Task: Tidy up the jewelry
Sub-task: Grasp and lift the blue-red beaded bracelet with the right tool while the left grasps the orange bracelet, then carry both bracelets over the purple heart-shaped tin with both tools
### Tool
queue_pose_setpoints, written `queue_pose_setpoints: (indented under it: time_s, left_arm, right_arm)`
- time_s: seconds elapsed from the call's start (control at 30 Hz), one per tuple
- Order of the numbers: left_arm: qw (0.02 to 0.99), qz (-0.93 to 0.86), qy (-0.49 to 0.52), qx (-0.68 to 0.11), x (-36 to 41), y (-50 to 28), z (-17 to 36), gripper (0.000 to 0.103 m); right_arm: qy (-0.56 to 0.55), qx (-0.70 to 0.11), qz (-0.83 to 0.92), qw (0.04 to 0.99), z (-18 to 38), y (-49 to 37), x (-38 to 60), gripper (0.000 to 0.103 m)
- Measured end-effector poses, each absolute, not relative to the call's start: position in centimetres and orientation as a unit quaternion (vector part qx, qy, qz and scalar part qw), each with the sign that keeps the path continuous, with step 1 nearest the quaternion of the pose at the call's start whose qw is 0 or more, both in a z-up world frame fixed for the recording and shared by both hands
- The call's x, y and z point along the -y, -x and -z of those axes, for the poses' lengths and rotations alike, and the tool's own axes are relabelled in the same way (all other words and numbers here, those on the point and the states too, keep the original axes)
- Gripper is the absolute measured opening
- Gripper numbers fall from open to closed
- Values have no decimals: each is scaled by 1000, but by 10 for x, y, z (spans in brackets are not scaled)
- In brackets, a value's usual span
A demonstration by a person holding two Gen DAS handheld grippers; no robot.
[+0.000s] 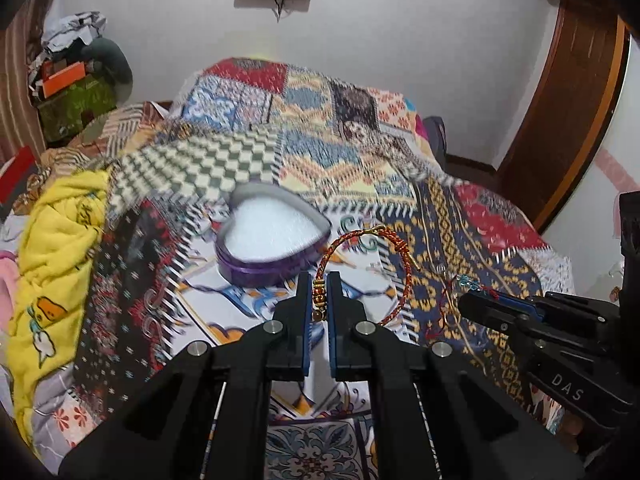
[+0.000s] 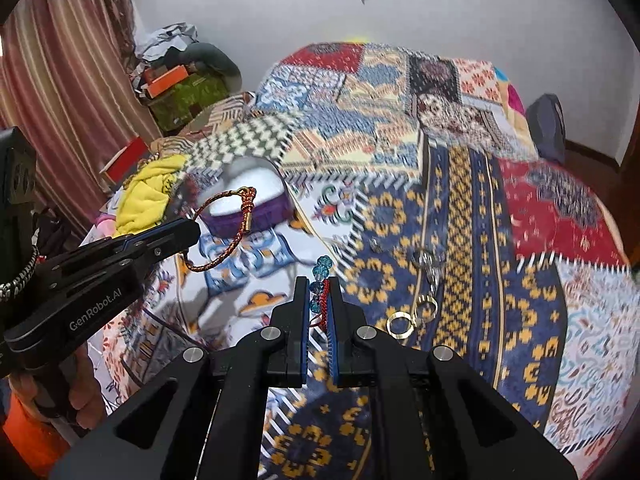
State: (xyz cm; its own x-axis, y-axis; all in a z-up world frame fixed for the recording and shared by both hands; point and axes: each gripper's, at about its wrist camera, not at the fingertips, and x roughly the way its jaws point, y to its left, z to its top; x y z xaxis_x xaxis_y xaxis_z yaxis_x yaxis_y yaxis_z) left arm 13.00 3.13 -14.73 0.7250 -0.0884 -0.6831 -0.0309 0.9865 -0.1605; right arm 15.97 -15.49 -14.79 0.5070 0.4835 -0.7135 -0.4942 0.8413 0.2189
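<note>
Left gripper (image 1: 319,284) clamps braided red bracelet (image 1: 402,264) just right of heart box (image 1: 272,256); right gripper (image 2: 319,292) clamps blue-beaded cord (image 2: 322,276), further right.

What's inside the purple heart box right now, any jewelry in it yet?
The heart box stands open on the quilt. Only its white lining shows, with no jewelry visible on it. From the right wrist view, the left gripper's red bracelet crosses part of the box, and blur hides fine detail.
</note>
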Motion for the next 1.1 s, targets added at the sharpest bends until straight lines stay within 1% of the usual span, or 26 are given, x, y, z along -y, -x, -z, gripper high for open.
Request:
queue_pose_setpoints:
  time_s: [0.23, 0.57, 0.77, 1.1]
  left_arm:
    - [937, -9, 84, -338, -55, -129, 122, 5]
    - [944, -33, 84, -318, -83, -144, 110, 5]
    - [941, -34, 77, -329, -90, -168, 120, 5]
    - [920, -18, 84, -382, -95, -201, 154, 5]
  right_arm:
    - [14, -372, -295, 880, 121, -165, 139, 7]
    - [23, -333, -317, 888, 98, -179, 114, 7]
    - [21, -328, -330, 885, 97, -194, 96, 7]
    - [22, -348, -354, 868, 110, -219, 73, 7]
